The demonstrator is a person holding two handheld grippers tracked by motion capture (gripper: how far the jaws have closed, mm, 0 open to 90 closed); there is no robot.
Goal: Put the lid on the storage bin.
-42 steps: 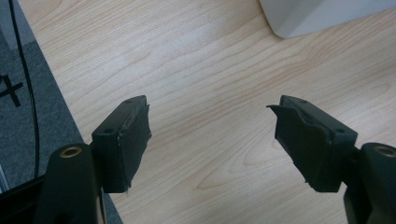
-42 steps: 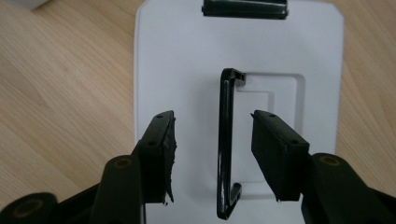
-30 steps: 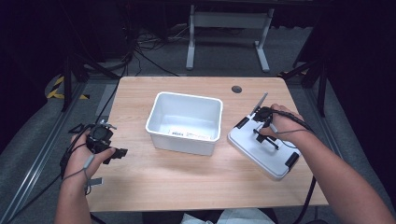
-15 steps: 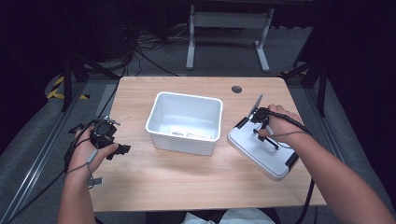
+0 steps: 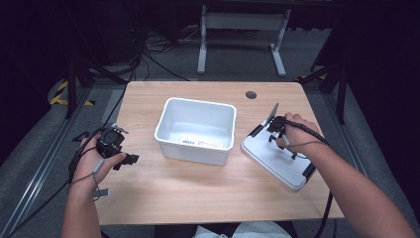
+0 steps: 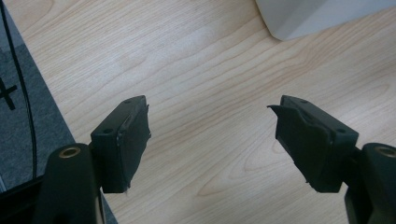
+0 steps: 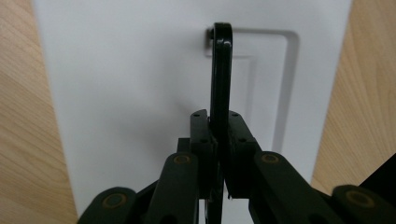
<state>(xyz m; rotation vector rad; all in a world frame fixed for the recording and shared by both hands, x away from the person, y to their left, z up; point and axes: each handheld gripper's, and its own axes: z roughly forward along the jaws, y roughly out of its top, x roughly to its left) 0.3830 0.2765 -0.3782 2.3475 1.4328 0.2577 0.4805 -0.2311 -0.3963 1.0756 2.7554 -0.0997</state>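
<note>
Gripping the black handle [image 7: 220,70] of a white lid [image 5: 277,158], the right gripper [image 5: 275,128] has its jaws clenched flat on either side of that thin bar, as the right gripper view shows; the handle stands upright out of a shallow rectangular recess in the lid's top. In the high view the lid lies flat on the wooden table [image 5: 198,193] at about four o'clock from the table's middle, its long axis running diagonally from ten o'clock to four o'clock, with a black clip [image 5: 308,171] at its near right end and another at its far left end. The right hand [image 5: 297,134] comes in over the lid from the near right.

At about eight o'clock, near the table's left edge, the left gripper [image 6: 212,140] is released, its two black jaws spread wide with only bare wood grain between them; the left hand [image 5: 99,161] holds it just above the tabletop, and its cable trails off the left edge.

Farther back, at the table's centre, sits an open white bin [image 5: 171,116], its long side facing the person and a label on its inner near wall. Its corner shows at one o'clock in the left gripper view. The lid lies just beside the bin's right side, apart from it.
</note>
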